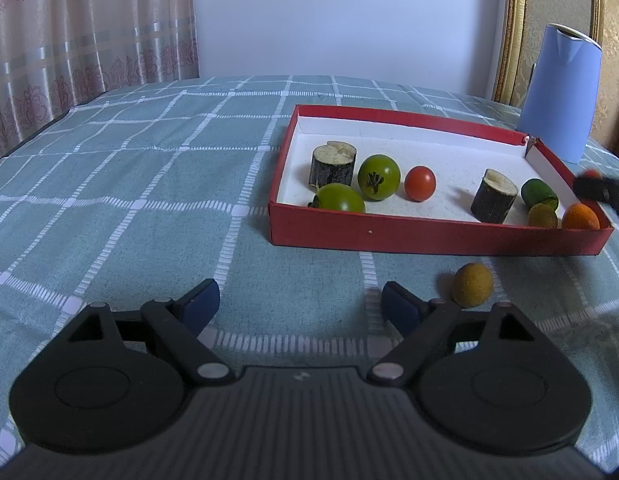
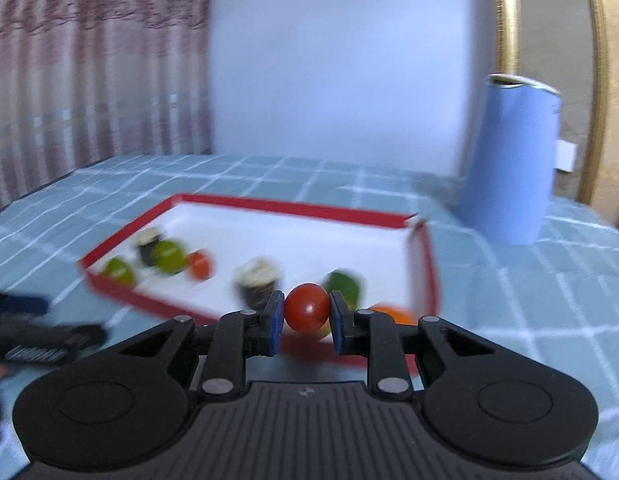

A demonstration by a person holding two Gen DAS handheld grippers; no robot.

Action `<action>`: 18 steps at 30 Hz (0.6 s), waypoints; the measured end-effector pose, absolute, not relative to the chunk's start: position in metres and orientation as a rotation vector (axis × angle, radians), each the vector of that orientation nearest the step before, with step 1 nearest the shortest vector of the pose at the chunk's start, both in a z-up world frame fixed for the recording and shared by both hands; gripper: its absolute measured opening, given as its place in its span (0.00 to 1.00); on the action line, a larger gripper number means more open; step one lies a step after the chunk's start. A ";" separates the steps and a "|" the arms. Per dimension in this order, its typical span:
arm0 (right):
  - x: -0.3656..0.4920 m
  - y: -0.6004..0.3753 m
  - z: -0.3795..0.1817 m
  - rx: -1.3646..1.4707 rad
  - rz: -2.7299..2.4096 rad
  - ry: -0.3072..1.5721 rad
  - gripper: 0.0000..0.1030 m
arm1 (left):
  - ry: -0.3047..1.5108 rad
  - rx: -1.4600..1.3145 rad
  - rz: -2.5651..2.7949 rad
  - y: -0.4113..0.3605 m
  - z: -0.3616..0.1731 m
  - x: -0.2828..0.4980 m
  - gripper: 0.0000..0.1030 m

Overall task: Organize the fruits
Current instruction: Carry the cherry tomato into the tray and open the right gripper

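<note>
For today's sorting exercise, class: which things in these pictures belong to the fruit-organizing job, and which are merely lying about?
Belongs to the job:
- shallow red cardboard box
- small red tomato, clamped in the right gripper
- round yellow-brown fruit on the cloth
- green tomatoes in the box
- open left gripper

Lying about:
- tall blue cylinder
- green checked tablecloth

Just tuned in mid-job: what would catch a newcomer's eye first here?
The right gripper is shut on a red tomato, held over the near edge of the red box. The left gripper hangs open above the checked cloth, with a yellow-brown fruit beside its right finger, outside the box.
</note>
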State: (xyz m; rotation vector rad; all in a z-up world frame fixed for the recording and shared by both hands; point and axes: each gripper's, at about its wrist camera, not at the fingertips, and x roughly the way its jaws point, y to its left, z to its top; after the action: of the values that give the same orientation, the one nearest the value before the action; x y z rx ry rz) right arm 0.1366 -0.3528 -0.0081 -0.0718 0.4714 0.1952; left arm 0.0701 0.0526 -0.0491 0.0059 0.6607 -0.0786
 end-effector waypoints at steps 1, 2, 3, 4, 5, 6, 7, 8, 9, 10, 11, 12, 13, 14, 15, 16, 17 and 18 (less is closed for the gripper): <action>0.144 -0.355 -0.008 -0.077 0.179 0.468 0.23 | 0.661 0.006 -0.079 0.053 -0.049 0.070 0.85; 0.151 -0.357 -0.007 -0.082 0.163 0.469 0.22 | 0.661 0.006 -0.079 0.053 -0.049 0.070 0.85; 0.160 -0.360 -0.008 -0.078 0.147 0.474 0.22 | 0.661 0.006 -0.078 0.053 -0.049 0.070 0.85; 0.166 -0.362 -0.009 -0.078 0.136 0.476 0.23 | 0.661 0.006 -0.078 0.053 -0.049 0.070 0.86; 0.173 -0.362 -0.010 -0.088 0.122 0.477 0.23 | 0.662 0.007 -0.079 0.052 -0.049 0.070 0.86; 0.179 -0.360 -0.014 -0.107 0.109 0.482 0.23 | 0.662 0.007 -0.079 0.052 -0.049 0.070 0.86; 0.185 -0.360 -0.017 -0.116 0.103 0.489 0.23 | 0.662 0.007 -0.079 0.053 -0.050 0.070 0.86; 0.192 -0.360 -0.020 -0.115 0.104 0.501 0.23 | 0.662 0.006 -0.079 0.053 -0.050 0.070 0.86; 0.195 -0.360 -0.023 -0.114 0.102 0.512 0.23 | 0.662 0.006 -0.079 0.053 -0.050 0.070 0.86; 0.199 -0.359 -0.026 -0.120 0.097 0.520 0.23 | 0.662 0.007 -0.079 0.052 -0.050 0.070 0.86; 0.201 -0.357 -0.029 -0.130 0.091 0.522 0.23 | 0.662 0.007 -0.079 0.052 -0.050 0.070 0.86; 0.204 -0.356 -0.031 -0.137 0.076 0.517 0.23 | 0.662 0.007 -0.079 0.052 -0.050 0.070 0.86; 0.206 -0.356 -0.032 -0.134 0.067 0.517 0.23 | 0.662 0.006 -0.080 0.052 -0.050 0.070 0.86; 0.208 -0.357 -0.032 -0.124 0.062 0.521 0.23 | 0.663 0.007 -0.079 0.052 -0.050 0.070 0.86; 0.210 -0.358 -0.031 -0.109 0.057 0.528 0.22 | 0.663 0.008 -0.079 0.052 -0.050 0.070 0.86; 0.212 -0.359 -0.031 -0.102 0.051 0.531 0.22 | 0.663 0.008 -0.079 0.052 -0.050 0.070 0.87; 0.215 -0.360 -0.032 -0.099 0.044 0.534 0.23 | 0.663 0.008 -0.079 0.052 -0.050 0.070 0.87; 0.218 -0.362 -0.033 -0.092 0.034 0.538 0.22 | 0.663 0.007 -0.079 0.052 -0.050 0.070 0.87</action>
State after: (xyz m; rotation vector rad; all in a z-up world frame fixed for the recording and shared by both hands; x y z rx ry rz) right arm 0.2179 -0.3617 -0.0327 -0.0916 0.5380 0.0335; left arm 0.0705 0.0523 -0.0498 0.0065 0.6627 -0.0791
